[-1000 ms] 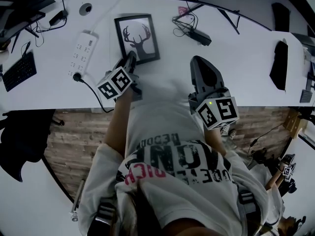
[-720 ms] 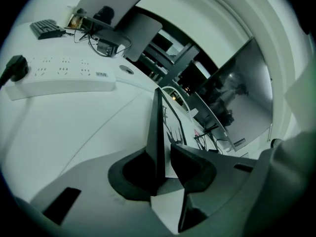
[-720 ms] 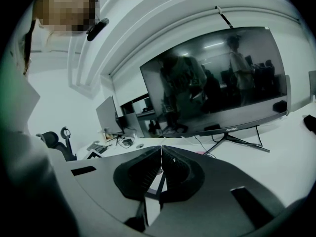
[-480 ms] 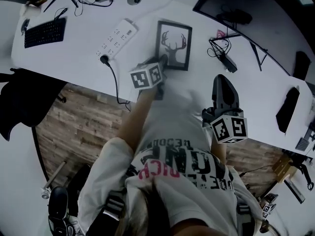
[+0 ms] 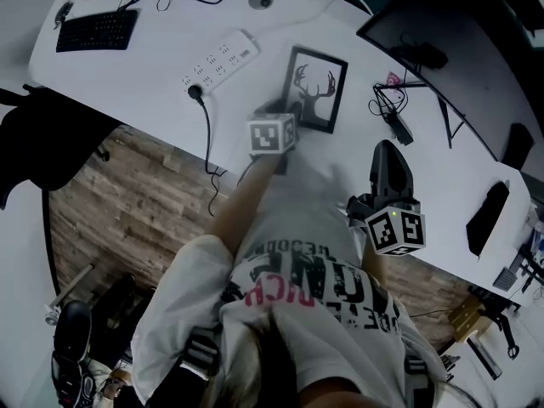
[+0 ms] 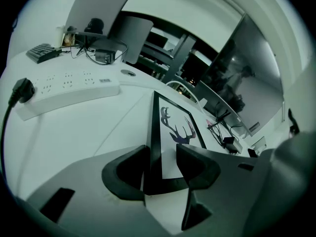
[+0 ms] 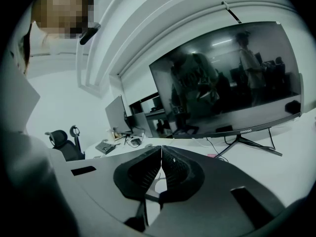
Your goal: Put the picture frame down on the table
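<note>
Currently, the task's thing was already down. At the far left corner of the table [image 5: 144, 92] lay a keyboard [image 5: 98, 31], and to its right a power strip [image 5: 223, 59] ran slantwise toward the far edge.

Next came the left gripper [image 6: 163, 154], reaching in over the near edge and angled downward. Its jaws had just been opening and stood apart. The near short side of the picture frame [image 5: 316, 88] lay between them, but neither pad appeared to press on it.

The picture frame lay flat on the table, face up, a little in from the near edge and about midway along it. Its long axis ran from the near edge toward the far edge, roughly in line with the left gripper. The frame therefore extended straight ahead of those jaws.

The judged clearing direction was straight back along that axis, toward the near edge, since a sideways pull could drag the frame.

Further right, the right gripper [image 7: 161, 154] hung over the near edge, well apart from the frame, jaws together on nothing. A monitor [image 7: 227, 78] stood beyond it.
</note>
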